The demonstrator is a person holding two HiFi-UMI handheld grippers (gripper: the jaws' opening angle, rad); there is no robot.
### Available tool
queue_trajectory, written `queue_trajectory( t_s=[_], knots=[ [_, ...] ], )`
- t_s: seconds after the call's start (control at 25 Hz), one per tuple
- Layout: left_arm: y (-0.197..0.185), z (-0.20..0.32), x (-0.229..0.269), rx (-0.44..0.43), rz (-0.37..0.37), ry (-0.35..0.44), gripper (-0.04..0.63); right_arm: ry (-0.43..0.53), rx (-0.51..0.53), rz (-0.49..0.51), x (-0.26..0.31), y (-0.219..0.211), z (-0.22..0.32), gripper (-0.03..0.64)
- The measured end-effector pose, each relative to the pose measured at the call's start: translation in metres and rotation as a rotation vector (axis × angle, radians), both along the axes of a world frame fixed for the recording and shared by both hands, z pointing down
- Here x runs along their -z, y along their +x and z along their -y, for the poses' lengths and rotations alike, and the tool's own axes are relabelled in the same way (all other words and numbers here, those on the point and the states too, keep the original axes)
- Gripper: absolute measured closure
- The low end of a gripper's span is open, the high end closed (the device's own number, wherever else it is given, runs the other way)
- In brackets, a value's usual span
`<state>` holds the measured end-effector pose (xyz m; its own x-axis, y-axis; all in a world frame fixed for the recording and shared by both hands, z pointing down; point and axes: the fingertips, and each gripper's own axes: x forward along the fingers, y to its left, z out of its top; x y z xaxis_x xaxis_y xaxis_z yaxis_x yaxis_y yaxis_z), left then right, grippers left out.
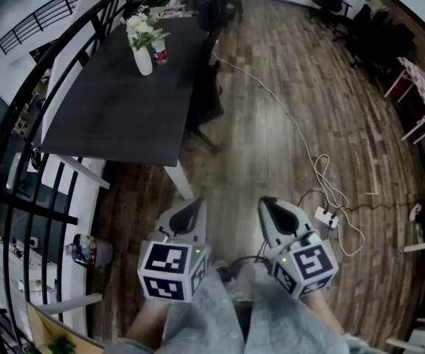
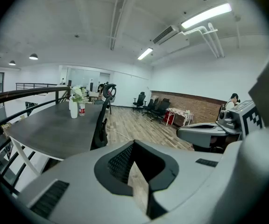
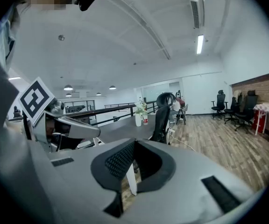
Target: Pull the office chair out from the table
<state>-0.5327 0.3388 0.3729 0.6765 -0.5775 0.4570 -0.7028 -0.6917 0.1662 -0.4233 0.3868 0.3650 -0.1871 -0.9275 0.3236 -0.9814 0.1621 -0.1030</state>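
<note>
Beside the dark table (image 1: 124,109) — black office chair (image 1: 206,94).

No word, number or brand could be read in any view. The only printed marks were black-and-white square patterns, codes rather than letters. They stood on the left marker cube (image 1: 172,271) of the left gripper (image 1: 195,209) and on the right marker cube (image 1: 310,265) of the right gripper (image 1: 270,206), low in the head view. In the upper left of that view, a small bottle (image 1: 159,50) on the table (image 1: 124,116) bore a red label. Its print was too small to make out.
</note>
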Motion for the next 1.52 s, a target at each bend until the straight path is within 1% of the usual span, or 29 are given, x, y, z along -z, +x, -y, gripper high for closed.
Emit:
queue_trajectory(
  t_s=[0.44, 0.68, 0.84, 0.96, 1.16, 1.36, 1.52],
  knots=[
    [0.009, -0.001, 0.002, -0.007, 0.004, 0.004, 0.583, -0.009, -0.017, 0.002, -0.001, 0.01, -0.009, 0.617],
    [0.022, -0.004, 0.003, 0.016, 0.011, 0.003, 0.583, -0.008, -0.027, 0.025, 0.001, 0.031, -0.007, 0.617],
    [0.026, -0.008, 0.005, 0.024, 0.003, 0.001, 0.583, -0.001, -0.014, -0.002, 0.007, 0.041, -0.002, 0.617],
    [0.022, -0.008, 0.005, 0.016, 0.002, 0.013, 0.583, 0.015, -0.031, -0.014, 0.01, 0.041, 0.0, 0.616],
    [0.002, -0.004, 0.006, 0.004, 0.005, 0.028, 0.583, 0.029, -0.073, -0.03, 0.007, 0.031, 0.001, 0.615],
    [-0.012, -0.003, 0.004, -0.003, 0.011, 0.032, 0.583, -0.05, -0.085, -0.08, 0.001, 0.02, -0.006, 0.615],
    [-0.014, -0.001, 0.003, -0.003, -0.001, 0.013, 0.583, -0.054, -0.121, -0.098, 0.006, 0.023, -0.008, 0.615]
  ],
)
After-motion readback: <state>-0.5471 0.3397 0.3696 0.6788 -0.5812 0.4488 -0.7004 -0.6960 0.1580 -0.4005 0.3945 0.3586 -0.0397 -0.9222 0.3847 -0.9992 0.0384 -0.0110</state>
